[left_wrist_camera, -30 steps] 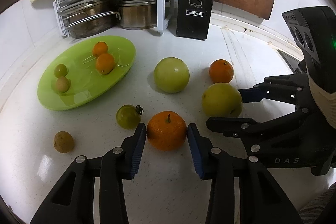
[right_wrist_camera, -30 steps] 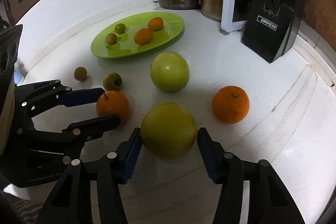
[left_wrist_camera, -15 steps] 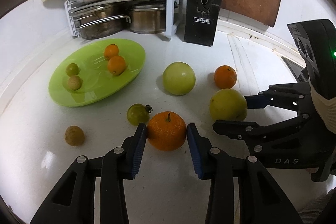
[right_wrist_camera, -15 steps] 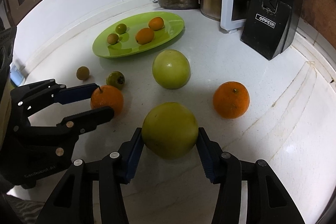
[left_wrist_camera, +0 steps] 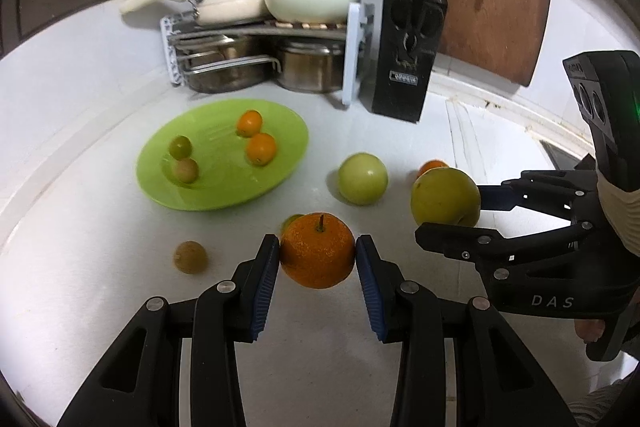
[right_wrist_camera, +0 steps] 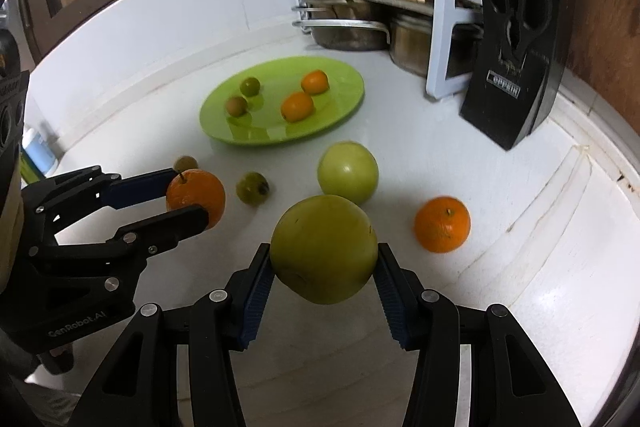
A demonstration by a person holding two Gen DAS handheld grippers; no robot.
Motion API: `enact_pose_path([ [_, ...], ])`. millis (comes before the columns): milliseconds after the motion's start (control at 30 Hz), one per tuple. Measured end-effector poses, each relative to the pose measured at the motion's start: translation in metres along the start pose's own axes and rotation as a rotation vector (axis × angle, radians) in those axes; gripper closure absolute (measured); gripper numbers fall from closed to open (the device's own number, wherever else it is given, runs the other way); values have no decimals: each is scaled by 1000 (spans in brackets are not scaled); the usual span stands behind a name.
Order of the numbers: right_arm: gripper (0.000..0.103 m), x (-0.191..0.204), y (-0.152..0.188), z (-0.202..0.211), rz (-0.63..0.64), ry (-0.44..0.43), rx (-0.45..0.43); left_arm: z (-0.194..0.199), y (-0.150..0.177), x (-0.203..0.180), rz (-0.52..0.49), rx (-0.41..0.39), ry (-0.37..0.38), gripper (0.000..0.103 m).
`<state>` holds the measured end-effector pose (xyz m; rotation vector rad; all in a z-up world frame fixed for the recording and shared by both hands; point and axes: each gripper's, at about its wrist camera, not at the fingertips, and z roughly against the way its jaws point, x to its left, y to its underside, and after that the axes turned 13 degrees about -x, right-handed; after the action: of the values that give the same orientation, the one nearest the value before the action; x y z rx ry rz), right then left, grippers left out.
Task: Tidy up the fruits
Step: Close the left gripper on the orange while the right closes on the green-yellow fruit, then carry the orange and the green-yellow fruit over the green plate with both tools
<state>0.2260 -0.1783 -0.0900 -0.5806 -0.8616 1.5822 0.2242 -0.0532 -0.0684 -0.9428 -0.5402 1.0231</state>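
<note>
Fruits are held clear of the desk (left_wrist_camera: 100,267): orange (left_wrist_camera: 317,250) pinched by left gripper (left_wrist_camera: 317,259), green apple (right_wrist_camera: 324,249) by right gripper (right_wrist_camera: 324,267) (presumably for the green plate (left_wrist_camera: 280,171)).

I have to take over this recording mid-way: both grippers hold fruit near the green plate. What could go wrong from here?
1. The left gripper pinches the round orange only at its sides; it could slip out.
2. The right gripper holds the large yellow-green fruit the same way, and the two grippers are close enough to bump.
3. The green plate is shallow and already carries four small fruits; a round fruit set down hard may roll off.
</note>
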Motion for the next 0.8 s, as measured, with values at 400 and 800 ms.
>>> enact_pose_path([
  [400, 52, 22, -29, 12, 18, -13, -83, 23, -22, 17, -1, -81, -46, 64],
  [800, 52, 26, -76, -6, 44, -29, -134, 12, -50, 39, 0, -116, -94, 64],
])
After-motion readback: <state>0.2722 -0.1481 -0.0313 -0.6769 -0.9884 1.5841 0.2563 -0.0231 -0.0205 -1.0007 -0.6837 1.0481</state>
